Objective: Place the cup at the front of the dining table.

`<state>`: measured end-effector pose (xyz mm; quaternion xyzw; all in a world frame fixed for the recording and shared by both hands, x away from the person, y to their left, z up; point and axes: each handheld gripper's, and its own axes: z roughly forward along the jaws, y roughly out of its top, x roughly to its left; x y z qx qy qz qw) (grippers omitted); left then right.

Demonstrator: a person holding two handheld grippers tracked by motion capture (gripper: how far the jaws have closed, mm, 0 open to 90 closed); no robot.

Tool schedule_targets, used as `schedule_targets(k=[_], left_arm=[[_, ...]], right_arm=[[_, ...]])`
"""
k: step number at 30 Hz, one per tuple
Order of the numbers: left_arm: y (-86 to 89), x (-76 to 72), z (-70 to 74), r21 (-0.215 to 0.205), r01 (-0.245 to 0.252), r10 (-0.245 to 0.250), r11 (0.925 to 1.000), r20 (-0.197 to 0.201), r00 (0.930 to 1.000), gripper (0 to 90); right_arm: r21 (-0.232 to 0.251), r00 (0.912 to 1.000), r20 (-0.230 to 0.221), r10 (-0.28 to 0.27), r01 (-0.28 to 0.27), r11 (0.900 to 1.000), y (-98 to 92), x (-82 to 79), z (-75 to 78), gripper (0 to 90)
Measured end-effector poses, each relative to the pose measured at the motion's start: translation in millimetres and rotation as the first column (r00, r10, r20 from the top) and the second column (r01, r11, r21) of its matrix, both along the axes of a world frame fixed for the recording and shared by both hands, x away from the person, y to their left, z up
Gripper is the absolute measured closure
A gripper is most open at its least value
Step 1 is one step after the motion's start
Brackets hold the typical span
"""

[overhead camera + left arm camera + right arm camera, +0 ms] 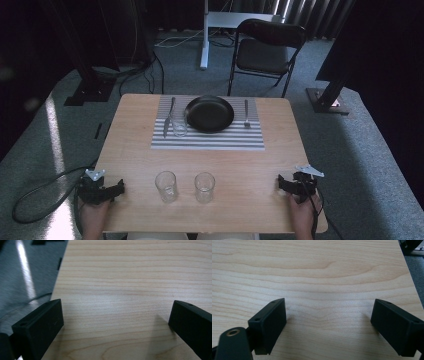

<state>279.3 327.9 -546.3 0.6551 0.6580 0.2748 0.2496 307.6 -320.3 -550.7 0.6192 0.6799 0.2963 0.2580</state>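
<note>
1. Two hand-held grippers rest at the near edge of the desk (130,150). The left hand-held gripper (119,187) sits at the near left corner, the right hand-held gripper (281,184) at the near right corner. On both, the jaws stand wide apart and hold nothing; bare wood lies between them in each gripper view.
2. Between the grippers, near the front edge, stand two clear glasses: a left glass (166,186) and a right glass (204,187). Both are upright, close together but apart, and look empty.
3. Farther back, at the middle of the desk's far half, lies a striped mat (210,142).
4. On the mat sits a black plate (210,113), with nothing visible in it.
5. A knife (169,116) lies to the left of the plate and a fork (246,113) to its right, both on the mat.
6. A third glass (179,125) stands upright on the mat, between knife and plate, just beside the plate's left rim. It looks empty.
7. Judged from this layout, the place setting appears partly laid: one glass is set on the mat, while the two front glasses are untouched and well apart from either gripper. No grasp has begun.
</note>
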Motion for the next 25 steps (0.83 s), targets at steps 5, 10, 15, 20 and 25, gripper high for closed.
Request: schedule_targets(k=[5,10,15,20,25], left_arm=[[2.1,3.1,-0.1,-0.020,0.001,-0.001,0.9998,-0.009,1.0000,0.2],[2.6,6.5,-0.1,-0.020,0.002,-0.003,0.9998,-0.009,1.0000,0.2],[3.7,11.3,-0.1,-0.022,-0.032,0.032,0.9992,-0.009,0.9994,0.2],[3.3,11.8,-0.1,-0.019,-0.019,0.019,0.9996,-0.009,0.9998,0.2],[2.1,12.0,0.1,-0.021,0.007,-0.007,0.9998,-0.010,0.9999,0.2]], right_arm=[[0.000,1.0000,0.000,0.000,0.000,1.000,0.1,0.0,0.0,12.4],[-0.002,1.0000,-0.001,0.000,0.000,1.000,0.0,0.0,0.1,12.4],[-0.002,1.0000,-0.001,0.001,-0.001,1.000,-0.1,0.1,0.1,12.4],[-0.001,1.0000,-0.001,0.000,0.000,1.000,0.0,0.1,0.1,12.4],[0.000,1.0000,-0.001,0.000,0.000,1.000,0.0,0.1,0.1,12.4]])
